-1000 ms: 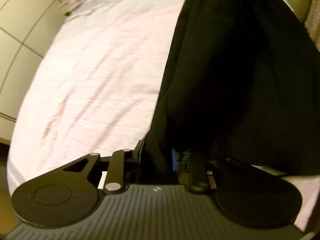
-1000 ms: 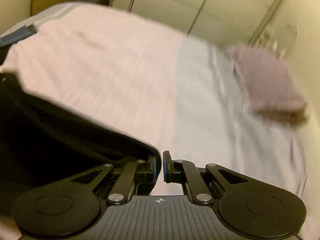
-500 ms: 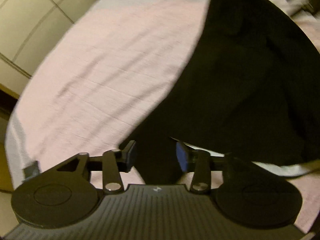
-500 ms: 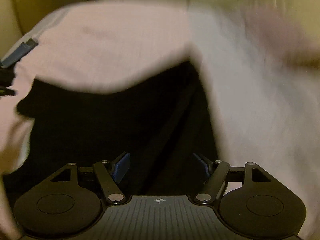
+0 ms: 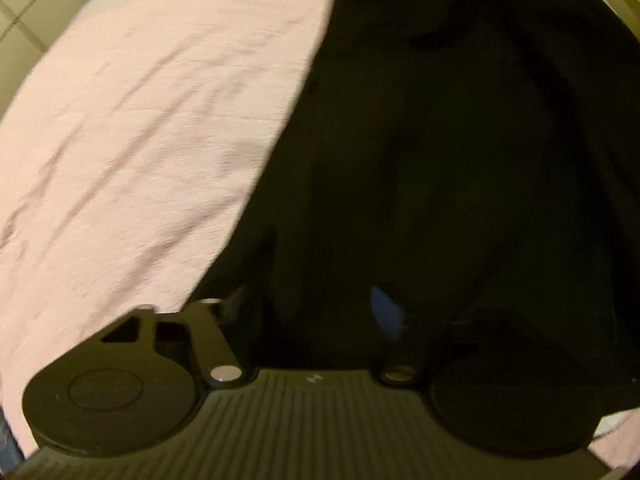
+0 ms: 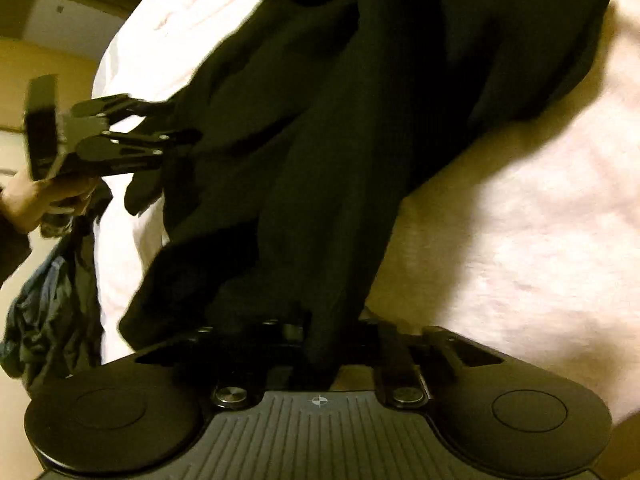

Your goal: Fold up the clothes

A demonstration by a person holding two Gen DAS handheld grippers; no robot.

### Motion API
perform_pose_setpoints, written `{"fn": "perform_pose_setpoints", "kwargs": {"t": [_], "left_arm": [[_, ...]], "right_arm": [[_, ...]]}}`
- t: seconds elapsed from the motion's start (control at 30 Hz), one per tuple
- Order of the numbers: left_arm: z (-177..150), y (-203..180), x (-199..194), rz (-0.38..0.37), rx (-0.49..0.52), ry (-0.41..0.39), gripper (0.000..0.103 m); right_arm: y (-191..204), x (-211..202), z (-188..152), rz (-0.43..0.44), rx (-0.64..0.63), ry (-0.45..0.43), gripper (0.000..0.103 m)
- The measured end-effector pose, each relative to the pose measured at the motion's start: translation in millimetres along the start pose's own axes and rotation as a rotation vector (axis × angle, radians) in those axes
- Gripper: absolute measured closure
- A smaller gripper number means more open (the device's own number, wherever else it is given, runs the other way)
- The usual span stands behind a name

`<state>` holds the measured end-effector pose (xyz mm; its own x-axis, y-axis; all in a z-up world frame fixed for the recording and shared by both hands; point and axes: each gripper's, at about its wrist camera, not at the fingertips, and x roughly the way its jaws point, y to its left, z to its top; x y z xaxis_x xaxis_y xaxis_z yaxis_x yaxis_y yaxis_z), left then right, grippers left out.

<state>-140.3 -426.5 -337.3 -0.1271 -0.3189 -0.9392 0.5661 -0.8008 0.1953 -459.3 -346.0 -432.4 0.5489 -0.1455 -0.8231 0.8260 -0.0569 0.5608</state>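
A black garment [image 5: 440, 140] lies spread over the pink bedsheet [image 5: 140, 120] and fills the right half of the left wrist view. My left gripper [image 5: 310, 308] is open, its fingers wide apart with black cloth lying between them. In the right wrist view the same black garment [image 6: 360, 120] hangs in bunched folds down to my right gripper [image 6: 324, 332]. That gripper is shut on a fold of it, and cloth hides its fingertips. The left gripper [image 6: 184, 120] shows at the left edge of the garment, held by a hand [image 6: 32, 200].
The pink bedsheet [image 6: 520, 240] stretches out to the right of the garment. A crumpled blue-grey cloth [image 6: 48, 300] hangs off the bed's edge at lower left. A cream wall and tiled floor show beyond the bed.
My left gripper let go of the black garment and has opened wider. My right gripper opened half a second ago and has now shut on a fold of it. Its view has swung left.
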Motion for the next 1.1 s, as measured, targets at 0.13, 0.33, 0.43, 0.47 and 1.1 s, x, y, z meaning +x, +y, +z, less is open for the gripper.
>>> {"fn": "perform_pose_setpoints", "kwargs": {"t": [0.13, 0.33, 0.43, 0.47, 1.1], "left_arm": [[-1, -17, -40, -0.059, -0.013, -0.022, 0.100], [-5, -49, -115, -0.202, -0.086, -0.093, 0.100], [14, -92, -135, -0.324, -0.119, -0.137, 0.102], [31, -102, -132, -0.342, -0.128, -0.150, 0.101], [291, -231, -75, -0.520, -0.337, -0.286, 0.091]], "right_arm": [[17, -66, 12, -0.136, -0.149, -0.013, 0.096], [25, -167, 61, -0.431, -0.404, -0.058, 0.096], [17, -196, 95, -0.540, -0.503, -0.059, 0.096], [15, -205, 106, -0.576, -0.535, -0.059, 0.096], [-113, -257, 354, -0.874, -1.316, -0.037, 0.096]]}}
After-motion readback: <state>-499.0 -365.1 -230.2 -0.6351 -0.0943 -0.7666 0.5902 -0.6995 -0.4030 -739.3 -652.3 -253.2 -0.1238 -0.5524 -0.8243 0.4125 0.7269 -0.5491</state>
